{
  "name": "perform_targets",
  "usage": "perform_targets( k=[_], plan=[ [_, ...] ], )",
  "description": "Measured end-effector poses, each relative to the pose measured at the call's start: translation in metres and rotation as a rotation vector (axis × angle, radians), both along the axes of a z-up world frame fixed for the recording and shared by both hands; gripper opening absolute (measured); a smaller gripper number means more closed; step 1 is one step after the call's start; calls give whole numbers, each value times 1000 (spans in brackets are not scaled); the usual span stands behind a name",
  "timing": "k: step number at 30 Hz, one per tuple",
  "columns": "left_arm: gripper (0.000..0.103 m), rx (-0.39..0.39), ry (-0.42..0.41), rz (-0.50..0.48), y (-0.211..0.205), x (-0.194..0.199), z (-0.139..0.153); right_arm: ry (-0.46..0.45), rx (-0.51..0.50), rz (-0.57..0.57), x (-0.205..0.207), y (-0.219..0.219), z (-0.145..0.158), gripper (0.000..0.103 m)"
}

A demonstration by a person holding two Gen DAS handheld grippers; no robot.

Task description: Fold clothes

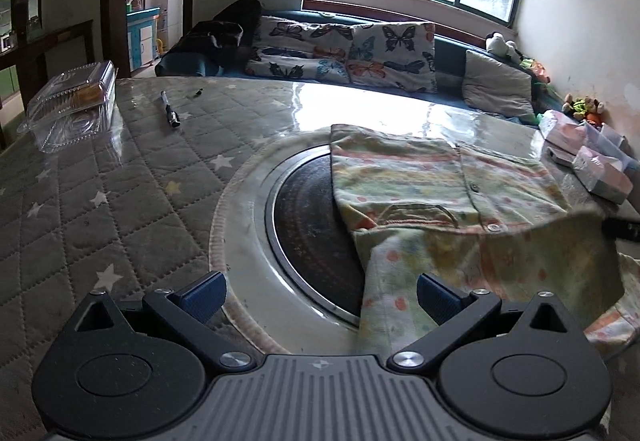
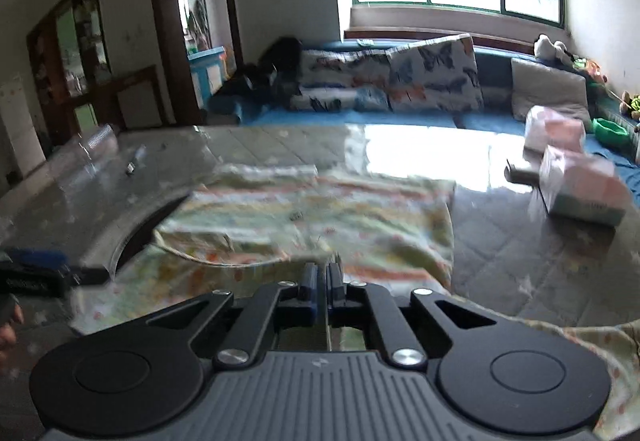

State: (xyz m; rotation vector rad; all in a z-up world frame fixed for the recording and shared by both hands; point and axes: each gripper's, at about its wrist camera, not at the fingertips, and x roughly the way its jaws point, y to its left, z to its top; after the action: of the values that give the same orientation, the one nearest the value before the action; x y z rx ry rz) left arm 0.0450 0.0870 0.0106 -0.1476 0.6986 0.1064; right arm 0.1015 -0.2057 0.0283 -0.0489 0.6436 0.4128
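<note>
Right tool clenched on the garment; left tool released.
Garment lies partly over the tabletop's round inset; no writing legible; left half bare.

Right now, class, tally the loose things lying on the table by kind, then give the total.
Garment: 1
Clear plastic box: 1
Pen: 1
Tissue packs: 2
Total: 5
</note>
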Motion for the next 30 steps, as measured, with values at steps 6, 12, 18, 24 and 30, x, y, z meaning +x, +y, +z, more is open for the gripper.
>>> perform_targets(
  k=[6,12,18,24,30],
  plan=[
    [103,59,18,7,-4,20,-1,33,-6,13,0,-3,-14,20],
    [103,114,49,0,-12,41,-11,68,-7,83,-7,3,-27,28],
    [103,140,69,-7,-15,46,-19,81,-35,108,-15,3,-36,27],
    [103,141,65,-9,-17,42,-16,64,-33,130,-29,-2,-30,36],
    [103,150,88,-17,-21,40,-20,63,-23,112,-37,-11,-32,47]
  ],
)
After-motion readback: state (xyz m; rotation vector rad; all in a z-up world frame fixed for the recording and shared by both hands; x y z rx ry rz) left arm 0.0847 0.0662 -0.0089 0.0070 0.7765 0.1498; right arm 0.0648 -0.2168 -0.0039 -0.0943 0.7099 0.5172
